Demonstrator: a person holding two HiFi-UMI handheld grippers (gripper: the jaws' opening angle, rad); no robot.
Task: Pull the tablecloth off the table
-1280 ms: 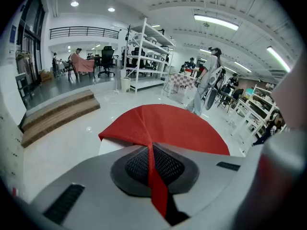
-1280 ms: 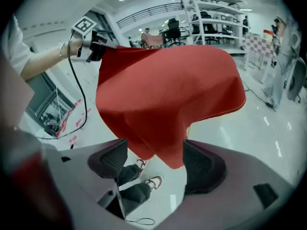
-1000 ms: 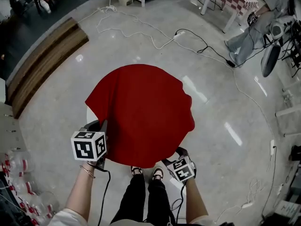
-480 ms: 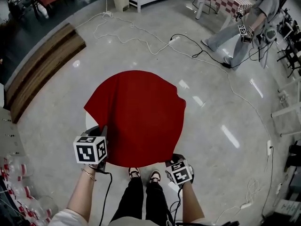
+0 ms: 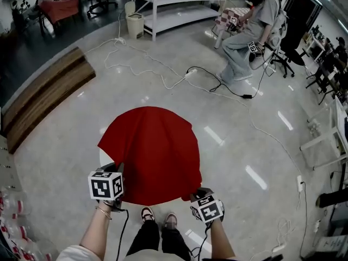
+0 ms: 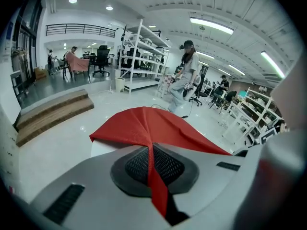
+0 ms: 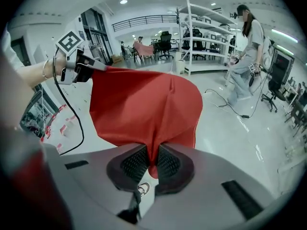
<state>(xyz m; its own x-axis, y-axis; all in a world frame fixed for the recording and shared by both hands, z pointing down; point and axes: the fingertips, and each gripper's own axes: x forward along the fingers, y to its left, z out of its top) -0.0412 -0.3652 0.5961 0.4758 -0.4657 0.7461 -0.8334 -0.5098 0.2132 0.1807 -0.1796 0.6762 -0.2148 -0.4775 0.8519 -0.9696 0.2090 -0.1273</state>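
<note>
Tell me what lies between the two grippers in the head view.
In the head view, the near edge of the red tablecloth stretches between left gripper and right gripper, whose jaws have just been closing; both pinch it.

Red tablecloth (image 5: 152, 151) draped over white rnd table (image 6: 104, 148).

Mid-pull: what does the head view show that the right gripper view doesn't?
Head view only: the white table rim uncovered at left, and the person's shoes. Right gripper view only: the right claw up close, jaws just closed, pads pinching a red fold. Both: the tablecloth, the left claw gripping it, white shelving.
</note>
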